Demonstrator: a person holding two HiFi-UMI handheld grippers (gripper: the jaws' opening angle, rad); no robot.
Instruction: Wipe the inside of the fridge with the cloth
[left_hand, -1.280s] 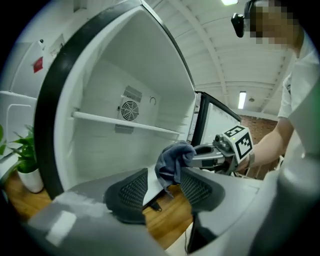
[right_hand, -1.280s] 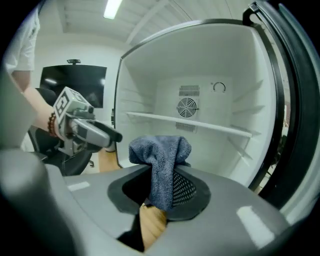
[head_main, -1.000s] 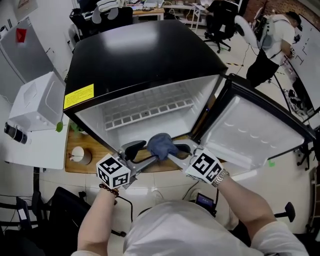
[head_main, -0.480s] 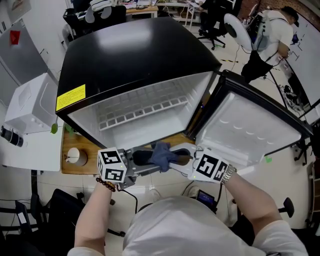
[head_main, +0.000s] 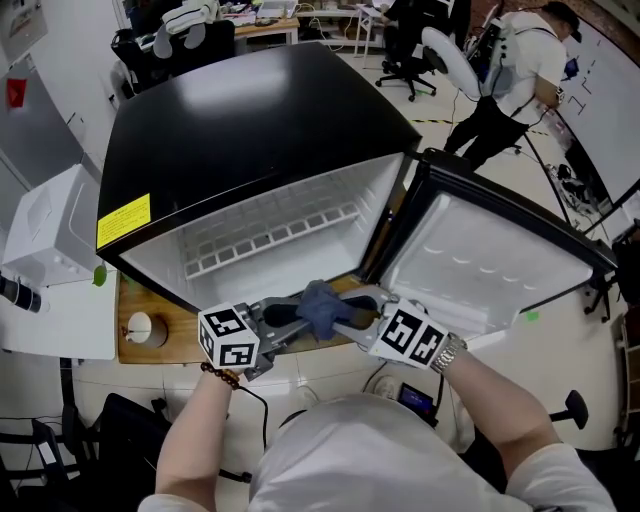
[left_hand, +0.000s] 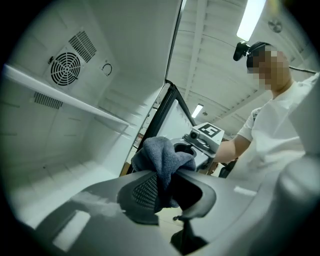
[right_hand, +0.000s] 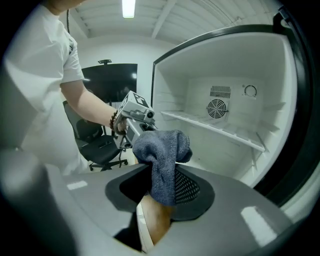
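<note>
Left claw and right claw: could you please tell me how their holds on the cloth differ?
The left claw has just been closing and pinches the cloth; the right claw has just been opening, the cloth loose between its jaws. The left claw reaches in from the left, the right claw from the right. Both meet at the cloth before the open fridge.
</note>
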